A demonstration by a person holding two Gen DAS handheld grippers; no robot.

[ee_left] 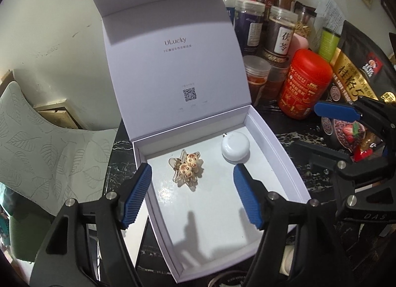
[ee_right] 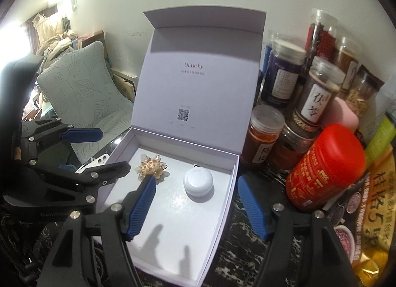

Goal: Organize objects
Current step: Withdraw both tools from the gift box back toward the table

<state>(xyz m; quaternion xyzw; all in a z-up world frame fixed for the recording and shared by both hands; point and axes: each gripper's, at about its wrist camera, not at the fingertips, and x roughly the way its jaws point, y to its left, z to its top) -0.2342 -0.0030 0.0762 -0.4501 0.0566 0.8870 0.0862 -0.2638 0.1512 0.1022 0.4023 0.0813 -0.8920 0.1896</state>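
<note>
We see a white box (ee_left: 279, 163) of matt card, its lid (ee_left: 173, 64) smooth with fine print, while its floor catches a faint sheen. The hair clip (ee_left: 186, 167) looks like clear glossy plastic with beige pearly beads; the round case (ee_left: 235, 147) is smooth white plastic, softly satin. Our grippers' pads (ee_left: 137, 195) are ribbed blue rubbery plastic on matt black plastic arms with bright metal pins. The tabletop (ee_right: 237, 250) is polished black marble-like stone with white veins. The red canister (ee_left: 304, 84) is glossy; the jars (ee_right: 314, 94) are clear plastic with paper labels, and the cushion (ee_left: 37, 143) is leaf-embossed pale green cloth
</note>
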